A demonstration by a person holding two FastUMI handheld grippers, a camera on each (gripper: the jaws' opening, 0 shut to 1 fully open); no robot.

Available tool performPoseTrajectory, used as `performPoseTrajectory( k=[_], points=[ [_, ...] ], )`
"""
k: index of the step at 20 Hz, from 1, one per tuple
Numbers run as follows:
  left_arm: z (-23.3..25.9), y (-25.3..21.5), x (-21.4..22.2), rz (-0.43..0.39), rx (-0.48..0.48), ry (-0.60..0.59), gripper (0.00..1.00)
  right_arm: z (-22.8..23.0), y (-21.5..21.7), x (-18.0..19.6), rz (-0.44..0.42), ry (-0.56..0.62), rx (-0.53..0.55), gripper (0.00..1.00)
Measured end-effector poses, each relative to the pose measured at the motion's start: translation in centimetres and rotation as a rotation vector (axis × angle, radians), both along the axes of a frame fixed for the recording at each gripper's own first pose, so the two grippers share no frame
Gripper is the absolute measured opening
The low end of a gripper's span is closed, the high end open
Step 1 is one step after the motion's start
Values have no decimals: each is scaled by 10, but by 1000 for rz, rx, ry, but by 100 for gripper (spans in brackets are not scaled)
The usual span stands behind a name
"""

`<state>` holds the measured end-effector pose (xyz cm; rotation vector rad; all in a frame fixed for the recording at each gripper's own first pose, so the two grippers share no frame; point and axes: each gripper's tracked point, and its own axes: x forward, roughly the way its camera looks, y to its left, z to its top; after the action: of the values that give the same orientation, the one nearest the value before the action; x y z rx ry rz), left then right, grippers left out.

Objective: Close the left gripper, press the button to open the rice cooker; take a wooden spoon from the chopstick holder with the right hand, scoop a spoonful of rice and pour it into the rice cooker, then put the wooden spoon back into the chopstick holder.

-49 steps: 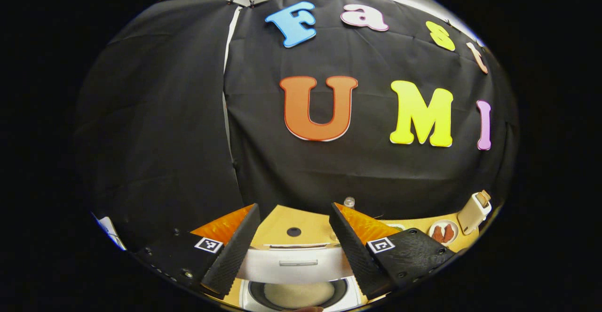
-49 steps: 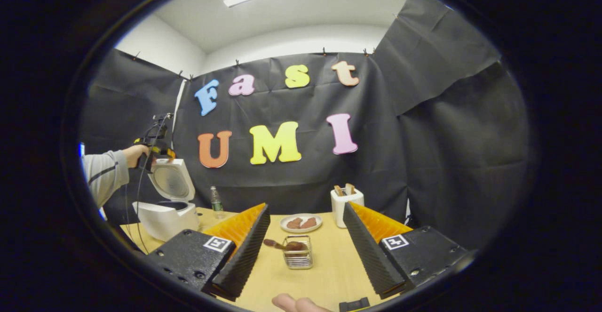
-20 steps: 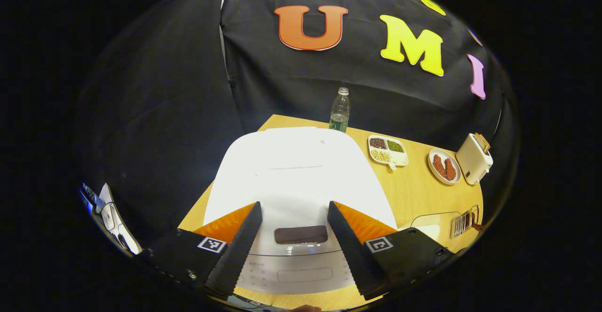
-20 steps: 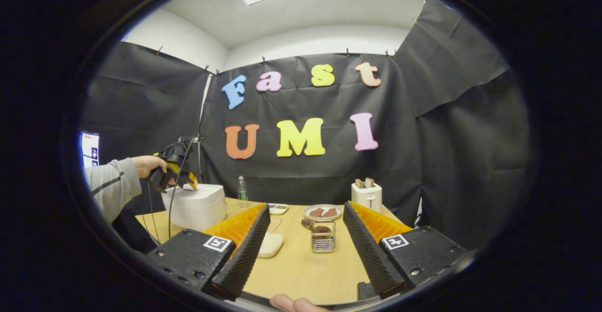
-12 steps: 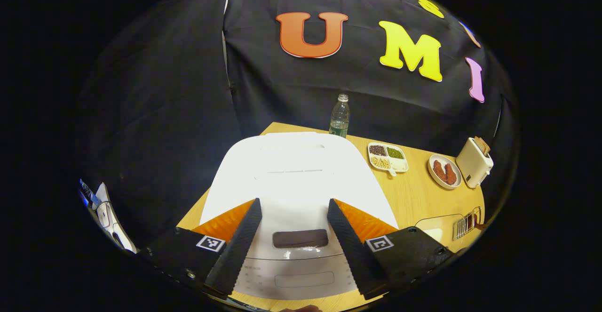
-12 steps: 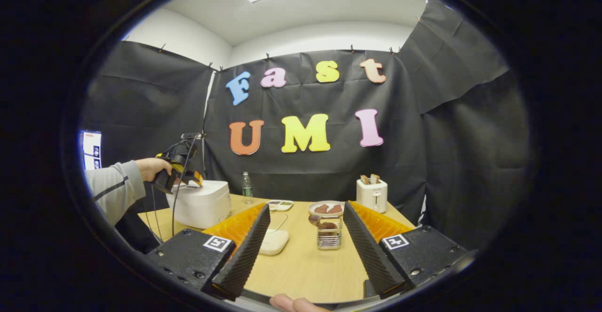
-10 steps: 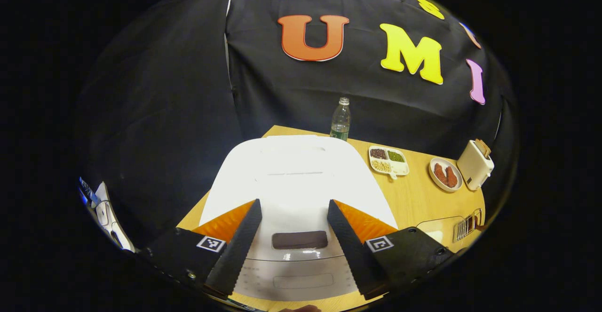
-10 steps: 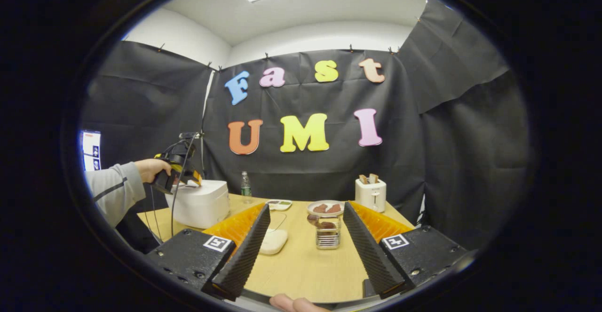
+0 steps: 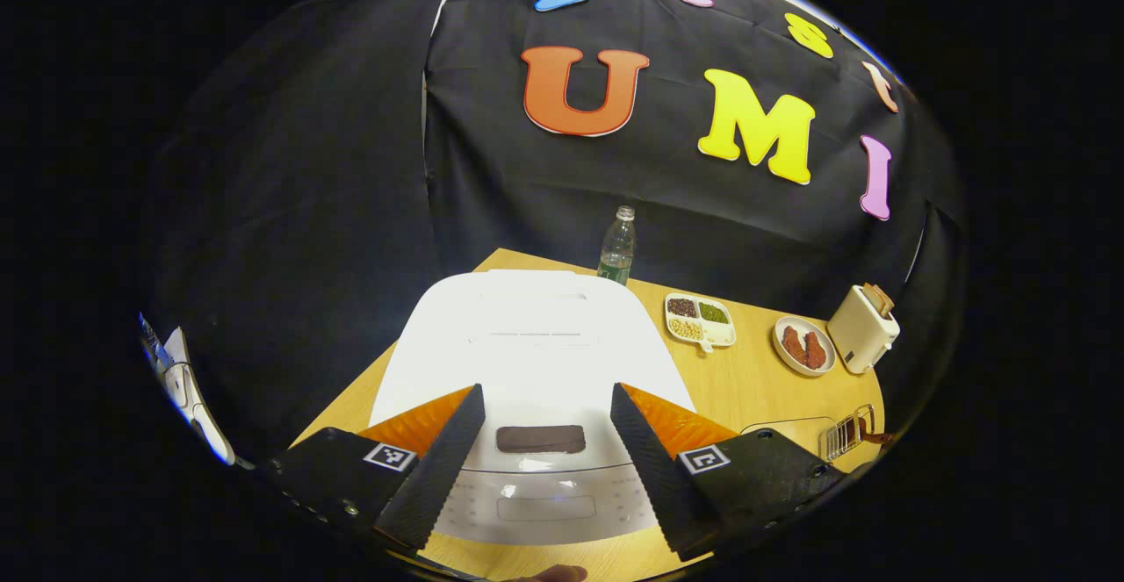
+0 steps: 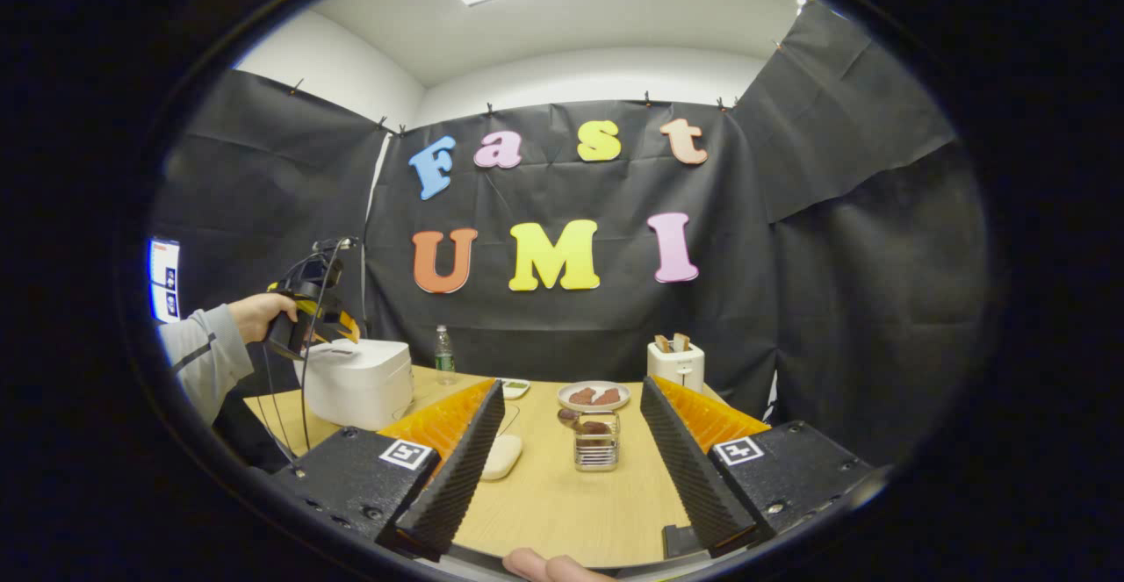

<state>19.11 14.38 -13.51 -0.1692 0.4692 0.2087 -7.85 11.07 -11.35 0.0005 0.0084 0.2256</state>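
Right now I am hovering my left gripper [image 9: 544,463] over the rice cooker [image 9: 536,345], its fingers spread apart on either side of the dark button [image 9: 541,439], probably lining up before closing them to press. The lid is lying shut. My right gripper [image 10: 566,459] is waiting with fingers open and empty, facing the chopstick holder [image 10: 596,447] on the surface [image 10: 562,503], where the wooden spoon [image 10: 575,418] is standing within easy reach.
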Motion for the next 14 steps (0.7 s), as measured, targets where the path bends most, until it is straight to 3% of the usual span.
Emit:
performPoseTrajectory(
  k=[1,9,10,11,12,13,14],
  points=[
    [7,3,-8,4,18,-15,93,2,0,0,-5,-2,1,100],
    [56,-23,-80,-59,53,-209,93,29,-17,-6,-88,-63,51,100],
    [62,-28,-93,-69,60,-235,94,30,-16,-7,-91,-62,52,92],
    [66,-32,-105,-72,68,-257,94,32,-18,-8,-103,-67,50,92],
    [72,-37,-117,-73,76,-283,94,36,-20,-10,-116,-76,50,100],
    [79,-43,-130,-79,81,-311,94,39,-22,-11,-126,-85,50,93],
    [77,-47,-137,-84,79,-341,94,41,-22,-13,-135,-93,52,100]
  ],
)
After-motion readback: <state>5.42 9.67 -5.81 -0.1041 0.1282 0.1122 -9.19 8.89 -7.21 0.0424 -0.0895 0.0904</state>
